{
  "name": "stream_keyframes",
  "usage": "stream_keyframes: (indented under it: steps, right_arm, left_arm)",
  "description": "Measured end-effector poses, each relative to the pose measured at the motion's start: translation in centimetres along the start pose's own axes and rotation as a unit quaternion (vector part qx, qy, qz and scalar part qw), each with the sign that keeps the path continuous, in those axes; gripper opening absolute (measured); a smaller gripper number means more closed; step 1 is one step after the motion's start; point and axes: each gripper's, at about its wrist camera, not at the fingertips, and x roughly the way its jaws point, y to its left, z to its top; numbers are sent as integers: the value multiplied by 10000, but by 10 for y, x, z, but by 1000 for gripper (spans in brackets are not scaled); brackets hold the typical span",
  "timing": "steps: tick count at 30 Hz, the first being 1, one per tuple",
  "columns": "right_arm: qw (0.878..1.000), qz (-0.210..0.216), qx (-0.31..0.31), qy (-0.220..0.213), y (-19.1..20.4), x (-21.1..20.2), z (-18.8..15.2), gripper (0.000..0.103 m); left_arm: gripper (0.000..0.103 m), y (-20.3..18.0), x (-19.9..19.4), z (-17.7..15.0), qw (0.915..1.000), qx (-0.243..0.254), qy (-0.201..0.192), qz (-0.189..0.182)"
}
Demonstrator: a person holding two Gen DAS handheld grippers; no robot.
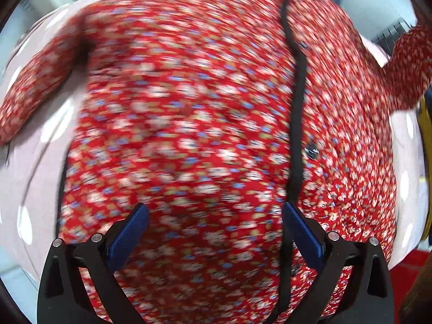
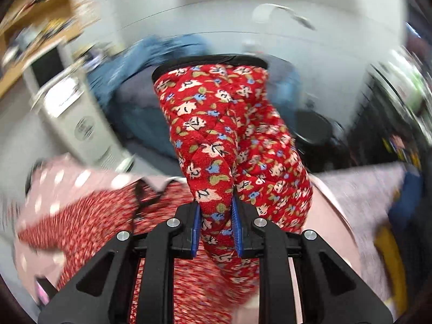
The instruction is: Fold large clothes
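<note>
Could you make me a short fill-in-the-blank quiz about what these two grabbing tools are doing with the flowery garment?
1. The quilted garment is mainly ____ with small flowers.
2. The right gripper has its fingers shut on a ____ of that garment.
3. The left gripper hovers over the garment with its fingers ____.
4. The trim running along the garment's buttoned edge is ____.

Missing words: red; sleeve; open; black
</note>
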Motion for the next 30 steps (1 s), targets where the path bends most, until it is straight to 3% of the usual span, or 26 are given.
stream_keyframes:
  steps: [3,8,12,15,17,18,19,20,21,26,30]
  right_arm:
    - [9958,336,-839,169,73,26,-9,20]
    - [9811,788,-1627,688,155,61,-49,20]
    - [9651,1054,-2147,1070,207,82,-80,20]
    - [9452,1058,-2810,1286,242,100,-114,21]
    - [9326,967,-3124,1529,253,113,-134,27]
    - [9249,884,-3295,1680,259,121,-144,37]
    - [9167,772,-3484,1798,262,127,-159,54]
    - [9151,772,-3515,1818,262,128,-164,63]
    - [9157,814,-3483,1835,259,126,-171,74]
    - [9296,832,-3091,1828,233,105,-177,75]
    - [9590,1015,-1981,1756,175,81,-171,80]
  left_arm:
    - [97,22,-15,-8,9996,-151,-152,156]
    - [97,54,-30,-30,9982,-426,-201,367]
    - [97,75,-32,-49,9971,-626,-159,392]
    - [97,84,-34,-58,9971,-627,-156,402]
    - [97,86,-35,-60,9973,-570,-148,439]
    - [97,82,-32,-61,9973,-555,-138,458]
    - [97,82,-32,-61,9974,-532,-127,475]
    - [97,82,-31,-61,9975,-505,-121,489]
    - [97,80,-31,-59,9975,-490,-118,494]
    - [97,74,-31,-50,9980,-425,-103,463]
    - [97,53,-32,-39,9983,-327,-132,461]
